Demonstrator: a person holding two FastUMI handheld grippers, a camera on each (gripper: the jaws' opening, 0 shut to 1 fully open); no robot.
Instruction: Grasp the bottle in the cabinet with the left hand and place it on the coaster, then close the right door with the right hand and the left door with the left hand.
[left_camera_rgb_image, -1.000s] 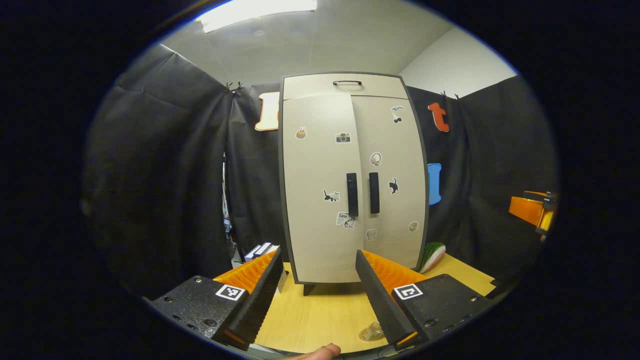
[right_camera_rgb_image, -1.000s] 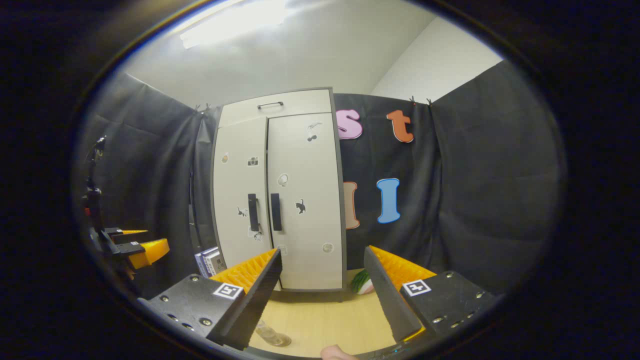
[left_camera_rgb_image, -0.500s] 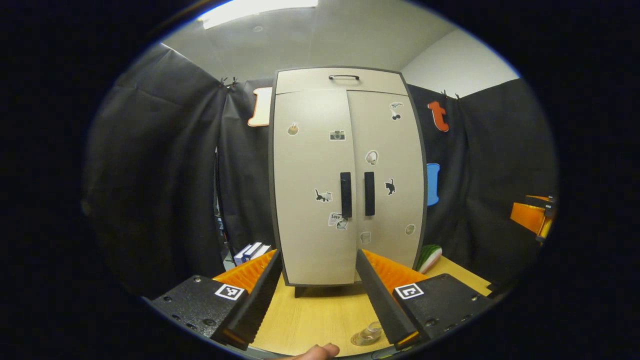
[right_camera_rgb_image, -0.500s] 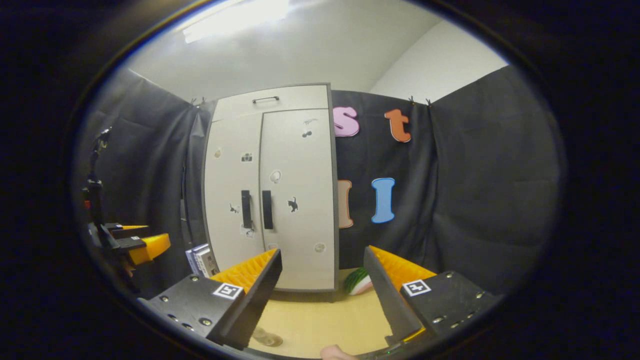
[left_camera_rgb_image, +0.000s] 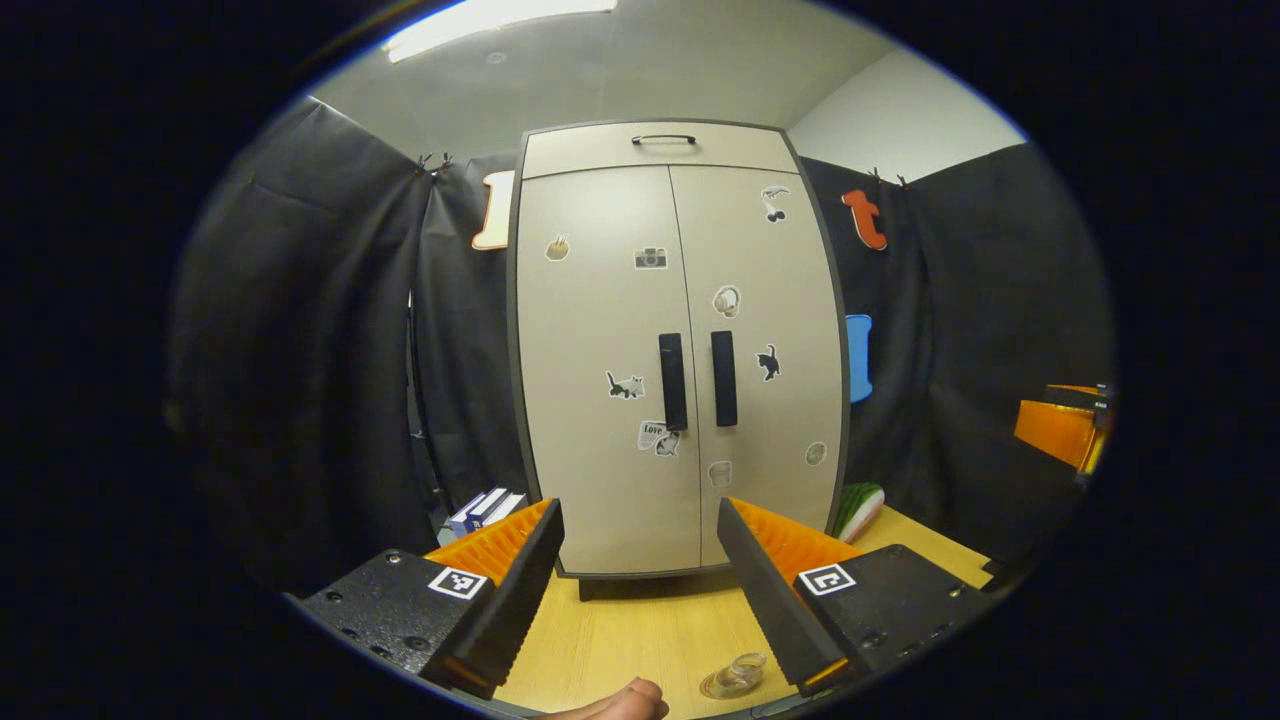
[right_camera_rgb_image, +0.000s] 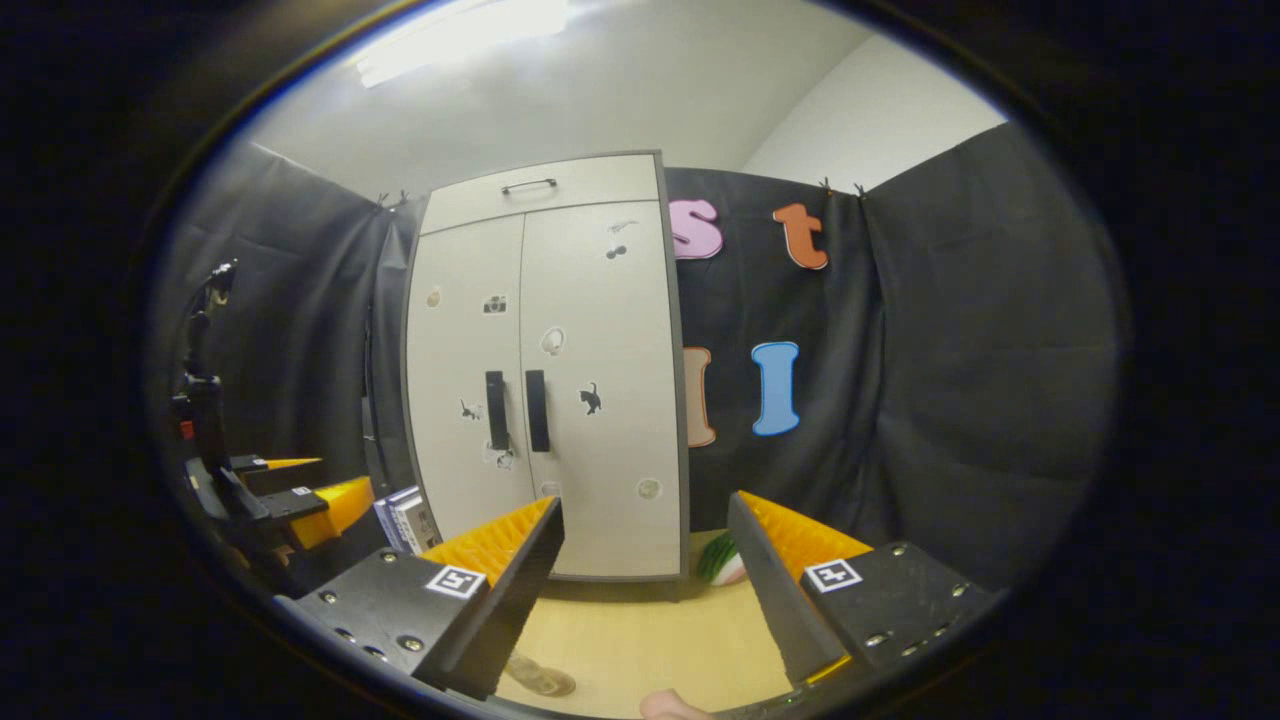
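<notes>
left gripper view: left gripper (left_camera_rgb_image: 640, 590) is held spread, empty, before the closed cabinet (left_camera_rgb_image: 680, 350); a clear bottle (left_camera_rgb_image: 735, 677) is seen on the table (left_camera_rgb_image: 640, 630) in front of the cabinet, beside its right finger | right gripper view: right gripper (right_camera_rgb_image: 648, 590) is held spread, empty, facing the cabinet (right_camera_rgb_image: 545, 370); bottle (right_camera_rgb_image: 540, 680) is seen below its left finger

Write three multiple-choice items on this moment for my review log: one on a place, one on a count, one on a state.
1. Where does the watermelon slice lie?
A. on top of the cabinet
B. on the table, at the cabinet's right foot
C. between the claw's fingers

2. How many upright black handles are on the two doors?
A. one
B. two
C. four

3. How do the cabinet doors stand?
A. both shut
B. left open
C. both open

Answers: 1 B, the slice rests on the wooden table beside the cabinet's lower right corner. 2 B, one handle each side of the centre seam. 3 A, both doors lie flush, hiding the inside.
</notes>
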